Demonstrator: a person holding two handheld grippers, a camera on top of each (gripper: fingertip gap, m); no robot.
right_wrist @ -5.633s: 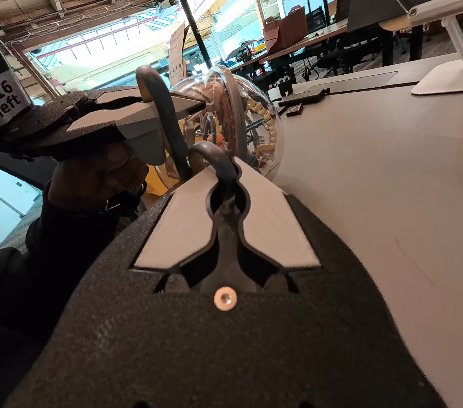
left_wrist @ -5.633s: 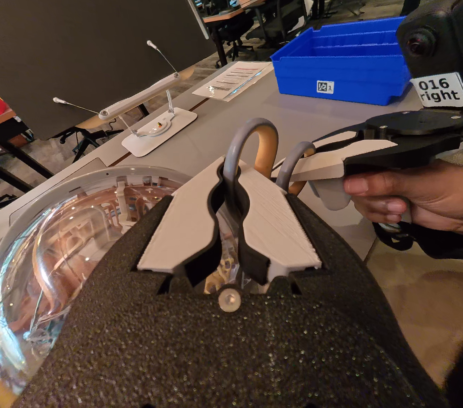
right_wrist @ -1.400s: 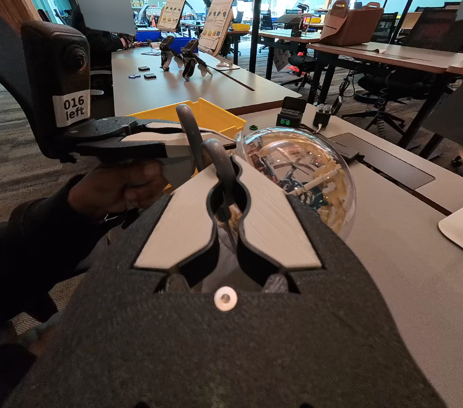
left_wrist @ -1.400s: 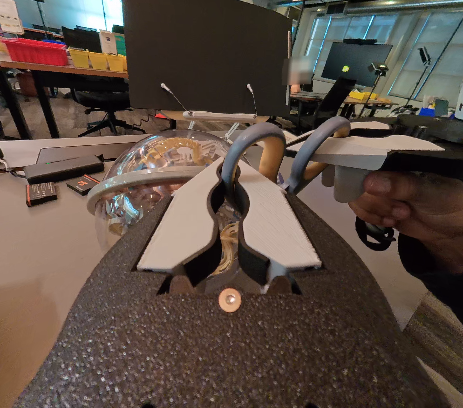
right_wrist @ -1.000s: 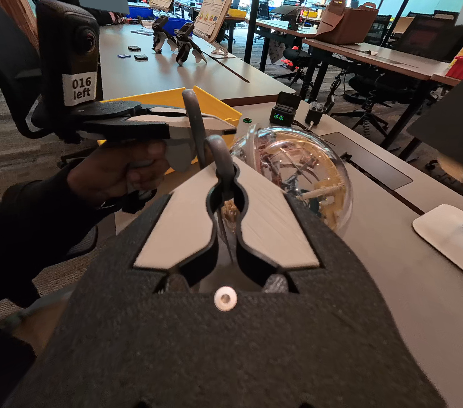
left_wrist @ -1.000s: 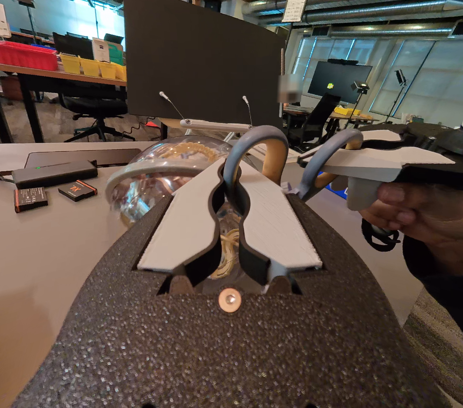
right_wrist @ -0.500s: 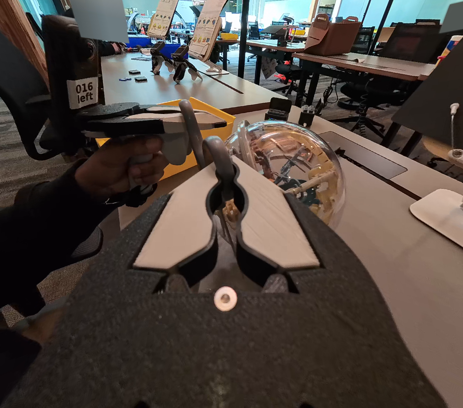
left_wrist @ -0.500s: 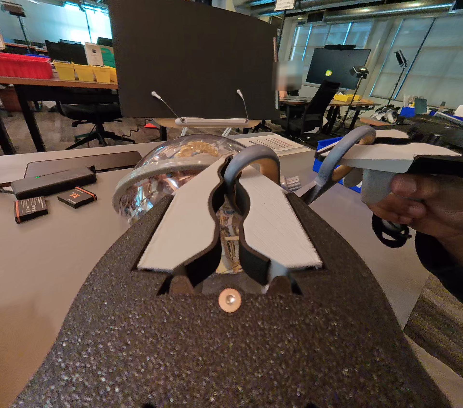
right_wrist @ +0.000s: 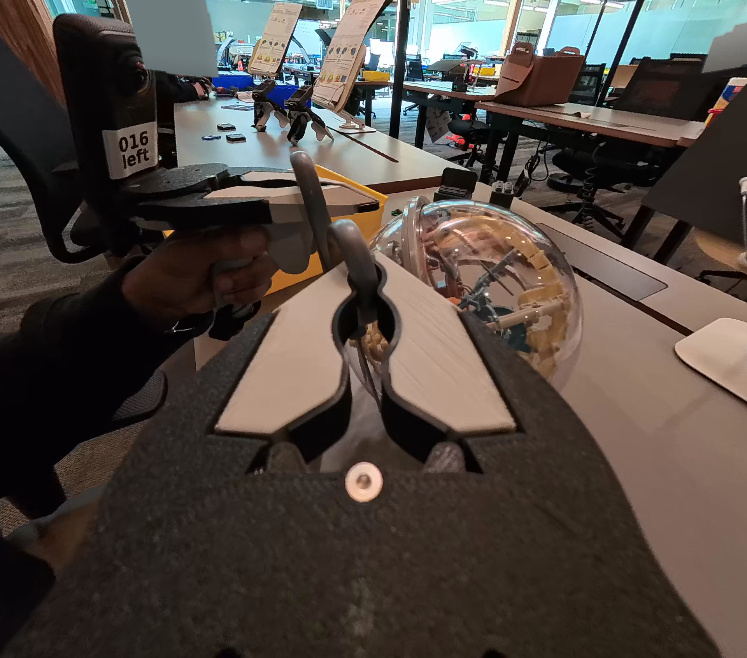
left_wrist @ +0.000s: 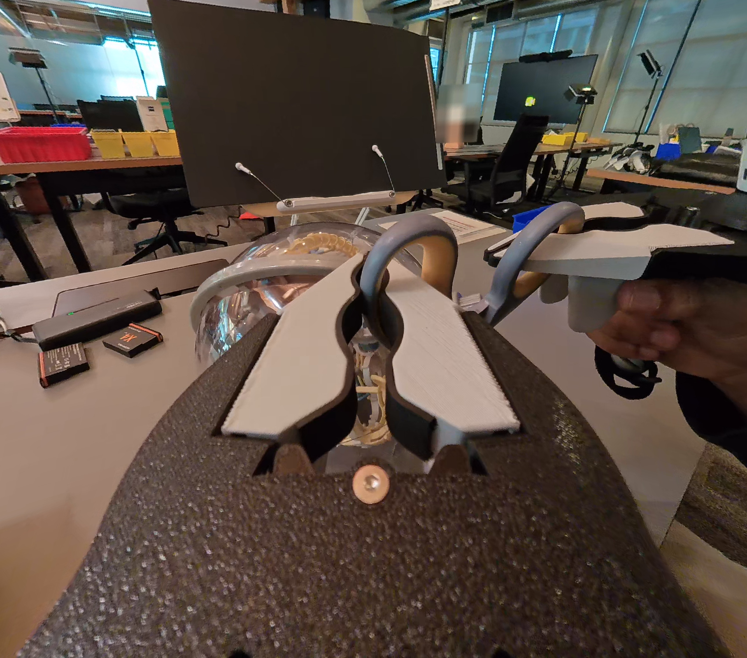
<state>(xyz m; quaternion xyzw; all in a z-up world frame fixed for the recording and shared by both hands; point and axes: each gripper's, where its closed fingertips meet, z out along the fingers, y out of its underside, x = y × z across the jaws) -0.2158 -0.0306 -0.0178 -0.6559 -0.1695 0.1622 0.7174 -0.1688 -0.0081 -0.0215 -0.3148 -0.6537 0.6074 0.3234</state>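
Observation:
A pair of scissors with grey handle loops lined in tan is held between both grippers. My left gripper (left_wrist: 374, 287) is shut on one handle loop (left_wrist: 408, 234). My right gripper (right_wrist: 364, 283) is shut on the other handle loop (right_wrist: 351, 246). The right gripper (left_wrist: 497, 254) also shows in the left wrist view, clamped on its loop (left_wrist: 533, 230). The left gripper (right_wrist: 370, 204) shows in the right wrist view. A clear plastic ball (left_wrist: 258, 291) with a maze inside sits just beyond the fingers, also in the right wrist view (right_wrist: 485, 274). The blades are mostly hidden.
On the grey table (left_wrist: 121, 436) lie a black power bank (left_wrist: 97, 319) and two small batteries (left_wrist: 133, 339). Behind stand a white wire-arm stand (left_wrist: 335, 202) and a black board (left_wrist: 291, 105). A blue bin (left_wrist: 529, 218), a yellow bin (right_wrist: 351, 210) and a white base plate (right_wrist: 719, 351) flank the ball.
Both grippers stay shut on the scissor handles. The views have tilted up from the tabletop and shifted slightly; the ball now sits centred behind the left fingers.

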